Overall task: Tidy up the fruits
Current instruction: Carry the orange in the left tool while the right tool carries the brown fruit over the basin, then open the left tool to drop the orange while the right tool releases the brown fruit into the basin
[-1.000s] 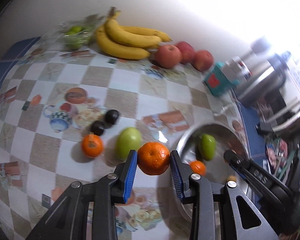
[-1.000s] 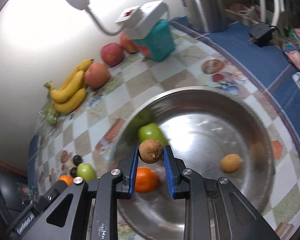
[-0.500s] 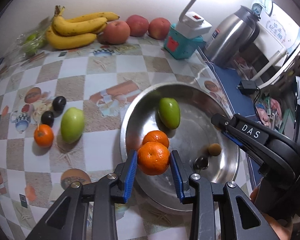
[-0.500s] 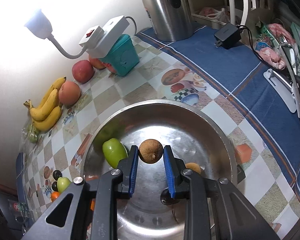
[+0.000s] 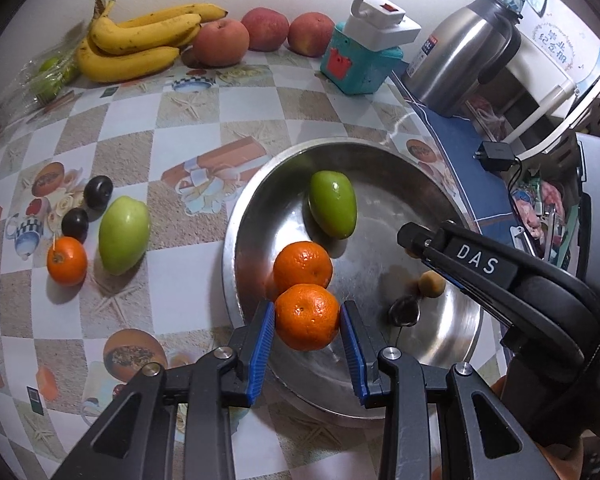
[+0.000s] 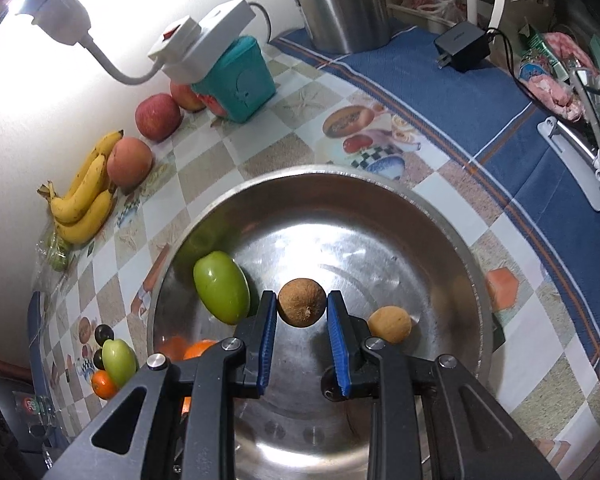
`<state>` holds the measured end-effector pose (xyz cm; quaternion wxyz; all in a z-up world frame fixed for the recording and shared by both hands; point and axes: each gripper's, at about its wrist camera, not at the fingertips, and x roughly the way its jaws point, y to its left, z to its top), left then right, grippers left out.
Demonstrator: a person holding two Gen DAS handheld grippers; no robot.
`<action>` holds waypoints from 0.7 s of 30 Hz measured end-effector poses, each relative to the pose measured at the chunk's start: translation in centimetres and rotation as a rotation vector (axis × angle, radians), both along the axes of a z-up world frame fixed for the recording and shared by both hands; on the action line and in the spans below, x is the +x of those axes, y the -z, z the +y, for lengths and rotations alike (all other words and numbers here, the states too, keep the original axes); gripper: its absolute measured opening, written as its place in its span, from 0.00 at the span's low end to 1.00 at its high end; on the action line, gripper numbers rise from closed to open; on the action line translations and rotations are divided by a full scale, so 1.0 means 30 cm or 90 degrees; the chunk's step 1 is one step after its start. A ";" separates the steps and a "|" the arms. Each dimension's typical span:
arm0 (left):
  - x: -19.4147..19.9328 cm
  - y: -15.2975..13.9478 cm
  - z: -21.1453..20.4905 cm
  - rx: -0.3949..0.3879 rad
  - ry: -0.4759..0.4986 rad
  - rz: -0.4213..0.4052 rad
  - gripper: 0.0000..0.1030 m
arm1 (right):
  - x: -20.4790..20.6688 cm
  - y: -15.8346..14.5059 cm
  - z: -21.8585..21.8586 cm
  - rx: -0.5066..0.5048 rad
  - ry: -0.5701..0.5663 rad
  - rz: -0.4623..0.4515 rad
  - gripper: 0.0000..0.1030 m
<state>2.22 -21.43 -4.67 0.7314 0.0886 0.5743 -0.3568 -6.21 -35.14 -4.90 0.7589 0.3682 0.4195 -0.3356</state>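
Observation:
My left gripper [image 5: 307, 322] is shut on an orange tangerine [image 5: 306, 316], held over the near rim of the steel bowl [image 5: 244, 216]. Inside the bowl lie another tangerine [image 5: 302, 265], a green mango [image 5: 333, 203], a small tan fruit [image 5: 431, 284] and a dark one [image 5: 404, 310]. My right gripper [image 6: 302, 312] is shut on a small brown round fruit [image 6: 301, 302] above the middle of the bowl [image 6: 456, 236], beside a tan fruit [image 6: 390, 325] and the green mango [image 6: 221, 287]. On the table left of the bowl are a green mango [image 5: 123, 234], a tangerine [image 5: 66, 261] and two dark plums [image 5: 98, 192].
Bananas [image 5: 140, 42] and three red apples [image 5: 220, 42] line the back wall, with a bag of green fruit [image 5: 50, 76] at the left. A teal box with a white lamp socket [image 5: 360, 60], a steel kettle [image 5: 456, 60] and a black charger [image 5: 496, 155] stand at the right on blue cloth.
My left gripper carried the tangerine rightward from above the table to over the bowl's near rim. The right gripper, holding the brown fruit, shifted from over the bowl's left part toward its middle.

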 end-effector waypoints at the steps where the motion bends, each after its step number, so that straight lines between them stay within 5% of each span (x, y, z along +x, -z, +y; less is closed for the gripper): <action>1: 0.001 0.003 0.000 0.002 0.000 0.001 0.35 | 0.002 0.002 0.001 0.002 -0.001 0.001 0.26; 21: -0.001 0.036 -0.016 0.024 0.005 0.005 0.36 | 0.021 0.044 0.007 0.026 -0.005 0.024 0.26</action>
